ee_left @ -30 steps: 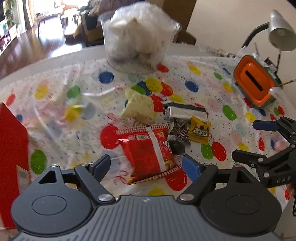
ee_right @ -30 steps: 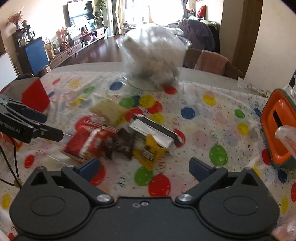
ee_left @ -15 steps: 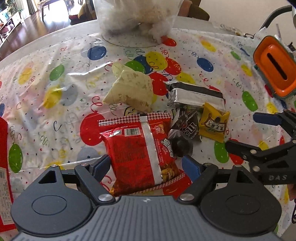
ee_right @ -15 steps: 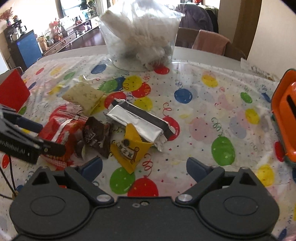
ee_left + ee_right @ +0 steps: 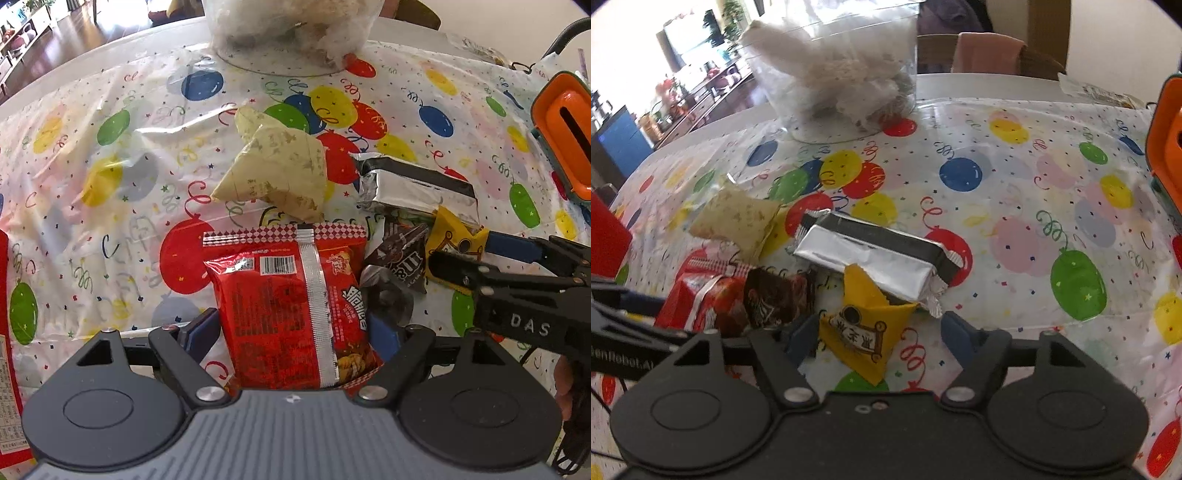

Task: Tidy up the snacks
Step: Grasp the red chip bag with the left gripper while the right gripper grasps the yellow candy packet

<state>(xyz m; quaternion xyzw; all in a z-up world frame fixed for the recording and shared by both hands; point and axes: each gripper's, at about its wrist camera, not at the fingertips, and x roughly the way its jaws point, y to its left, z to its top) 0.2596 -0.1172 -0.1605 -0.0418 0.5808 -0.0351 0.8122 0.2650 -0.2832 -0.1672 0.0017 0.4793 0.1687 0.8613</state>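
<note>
A red snack bag (image 5: 288, 310) lies on the balloon-print tablecloth (image 5: 110, 184), its near end between the fingers of my left gripper (image 5: 291, 334). The jaws stand wide at the bag's two edges, with no squeeze to be seen. My right gripper (image 5: 879, 338) is closing around a small yellow packet (image 5: 860, 332). Its left pad touches the packet and its right pad is still apart. In the left wrist view the right gripper (image 5: 480, 258) reaches in from the right over the yellow packet (image 5: 454, 240).
Beside these lie a brown chocolate packet (image 5: 775, 299), a silver-and-black packet (image 5: 875, 258) and a cream pouch (image 5: 735, 221). A clear tub of white stuff (image 5: 842, 81) stands at the back. An orange box (image 5: 565, 140) is on the right and a red box (image 5: 7, 350) on the left.
Both grippers have come down closer to the snacks. The red bag now sits between the left fingers. The right jaws have narrowed around the yellow packet.
</note>
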